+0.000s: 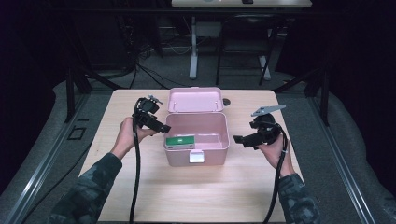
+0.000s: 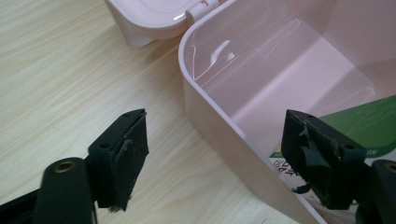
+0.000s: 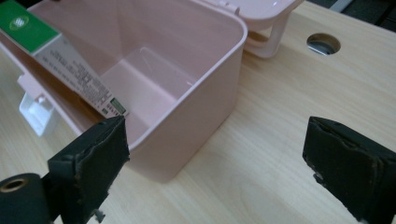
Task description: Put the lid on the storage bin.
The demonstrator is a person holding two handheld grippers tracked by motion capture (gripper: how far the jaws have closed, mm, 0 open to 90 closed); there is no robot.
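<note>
No readable text. Green-and-white carton [image 3: 56, 60] inside pink box [image 3: 205, 88]: small print and a barcode on its white side, pale emblem on green face, all too blurred to read.

Carton [image 1: 180, 141] inside box [image 1: 219, 145] mid-table [image 1: 140, 186], lid [image 1: 194, 99] behind, left gripper [image 1: 164, 127] left, right gripper [image 1: 237, 139] right

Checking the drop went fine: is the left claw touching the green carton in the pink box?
Cannot tell. In the left gripper view, one finger overlaps the green carton, hiding any gap.
</note>
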